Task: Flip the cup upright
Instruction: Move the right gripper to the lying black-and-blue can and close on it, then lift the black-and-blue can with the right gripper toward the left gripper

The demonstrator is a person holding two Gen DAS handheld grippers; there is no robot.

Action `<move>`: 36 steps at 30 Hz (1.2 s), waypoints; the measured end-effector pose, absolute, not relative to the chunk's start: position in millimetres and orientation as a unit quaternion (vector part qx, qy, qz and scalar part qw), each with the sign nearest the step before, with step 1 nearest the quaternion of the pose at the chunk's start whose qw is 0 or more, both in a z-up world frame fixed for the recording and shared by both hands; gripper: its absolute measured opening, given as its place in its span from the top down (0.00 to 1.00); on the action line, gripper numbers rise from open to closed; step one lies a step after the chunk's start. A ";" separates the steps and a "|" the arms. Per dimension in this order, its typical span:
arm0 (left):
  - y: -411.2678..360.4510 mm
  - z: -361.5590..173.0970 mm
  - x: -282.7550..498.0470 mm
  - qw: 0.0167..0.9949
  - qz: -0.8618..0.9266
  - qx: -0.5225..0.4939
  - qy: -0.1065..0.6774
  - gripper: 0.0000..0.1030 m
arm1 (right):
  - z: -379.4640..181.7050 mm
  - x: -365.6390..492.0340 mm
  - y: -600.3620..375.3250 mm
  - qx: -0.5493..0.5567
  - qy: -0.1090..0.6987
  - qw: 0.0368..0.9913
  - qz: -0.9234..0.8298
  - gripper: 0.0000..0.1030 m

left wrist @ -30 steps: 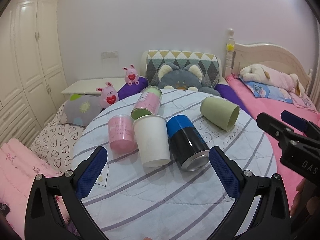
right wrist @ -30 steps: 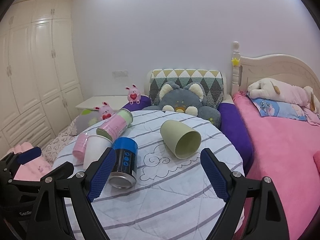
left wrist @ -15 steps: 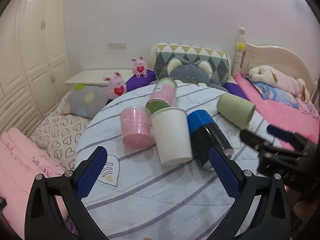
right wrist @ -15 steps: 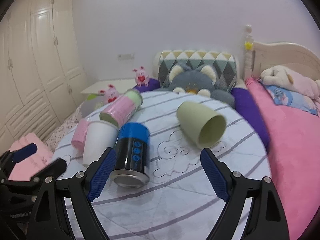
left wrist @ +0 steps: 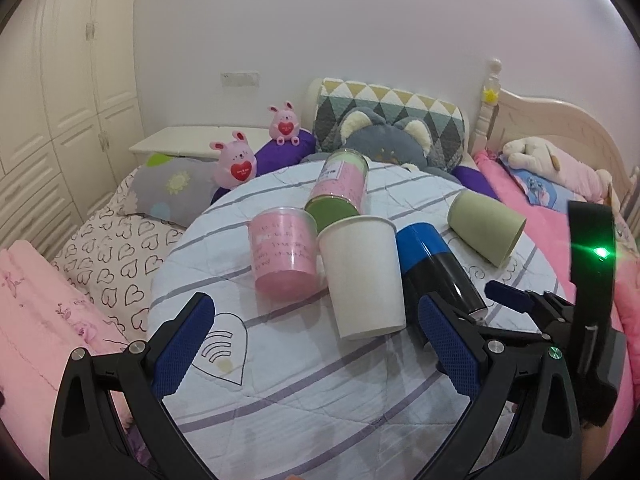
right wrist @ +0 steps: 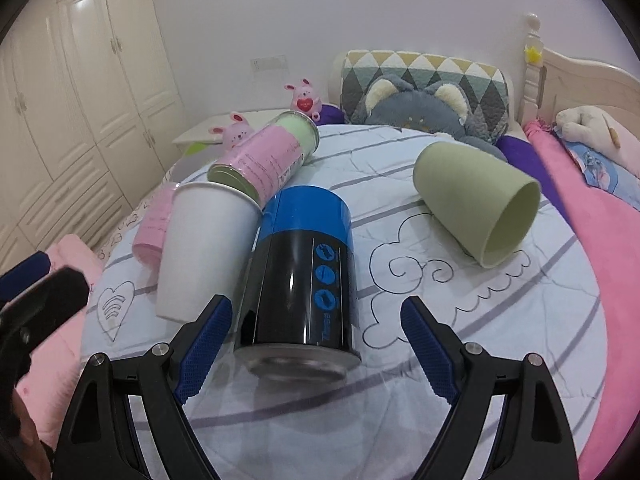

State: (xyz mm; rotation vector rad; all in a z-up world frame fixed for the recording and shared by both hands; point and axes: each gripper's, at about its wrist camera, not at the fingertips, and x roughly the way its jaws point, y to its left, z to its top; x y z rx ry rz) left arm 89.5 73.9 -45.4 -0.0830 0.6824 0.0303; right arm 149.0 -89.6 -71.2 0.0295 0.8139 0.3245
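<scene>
Right gripper (right wrist: pixel 316 344): spread, now closer, straddling base of black can (right wrist: pixel 298 280) lying beside white cup (right wrist: pixel 200 252); grasp imminent. Left gripper (left wrist: pixel 316 340): spread, idle.

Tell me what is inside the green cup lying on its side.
The green cup lies with its mouth toward the right wrist camera. The inner wall in view is bare, with nothing in it. The deepest part near the bottom is shadowed, and its underside against the quilt is hidden.
</scene>
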 end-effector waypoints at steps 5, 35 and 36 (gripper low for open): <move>72.9 -54.0 98.7 0.936 0.013 -0.035 0.351 0.00 | -82.3 157.6 -87.0 0.025 0.411 0.897 0.163 0.15; 37.6 -53.4 79.0 0.931 -0.016 -0.013 0.364 0.00 | -74.3 109.3 -129.5 0.054 0.421 0.896 0.132 0.34; 33.3 -52.9 76.4 0.931 -0.020 -0.010 0.364 0.00 | -73.7 105.9 -132.0 0.055 0.421 0.896 0.128 0.34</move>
